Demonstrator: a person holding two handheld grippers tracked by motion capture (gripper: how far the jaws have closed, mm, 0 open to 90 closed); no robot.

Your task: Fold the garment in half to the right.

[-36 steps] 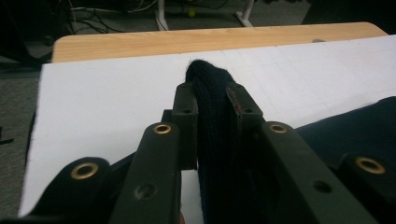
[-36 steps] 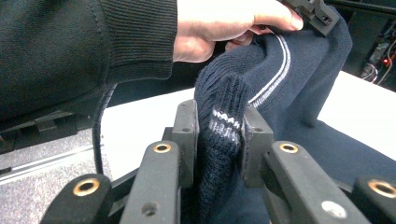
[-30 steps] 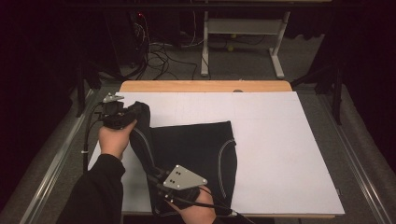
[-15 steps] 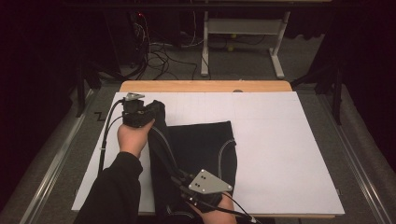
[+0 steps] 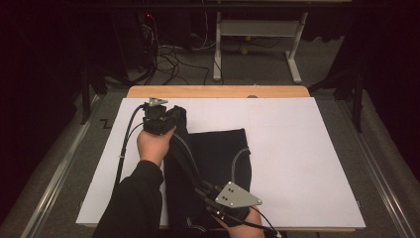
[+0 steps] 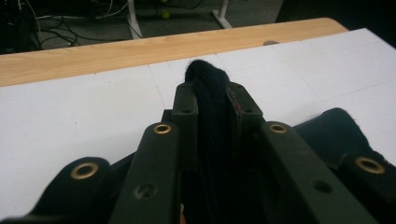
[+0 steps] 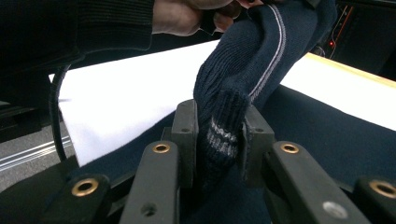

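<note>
Pinching dark garment (image 5: 218, 163) | left hand-held gripper (image 5: 157, 115), right hand-held gripper (image 5: 218, 210) | stretched between both

Dark navy garment (image 7: 261, 51) is ribbed knit cloth, matt, with pale woven stripes; gripper jaws are matt black plastic with brass-looking eyelets; table (image 5: 307, 148) has a smooth matt white paper-like top, bare wood edge (image 6: 93, 56) at upper frame.

My high view looks down on the white table (image 5: 297, 163); both gripper views sit close above it, sharing the dark garment (image 5: 218, 158).
</note>
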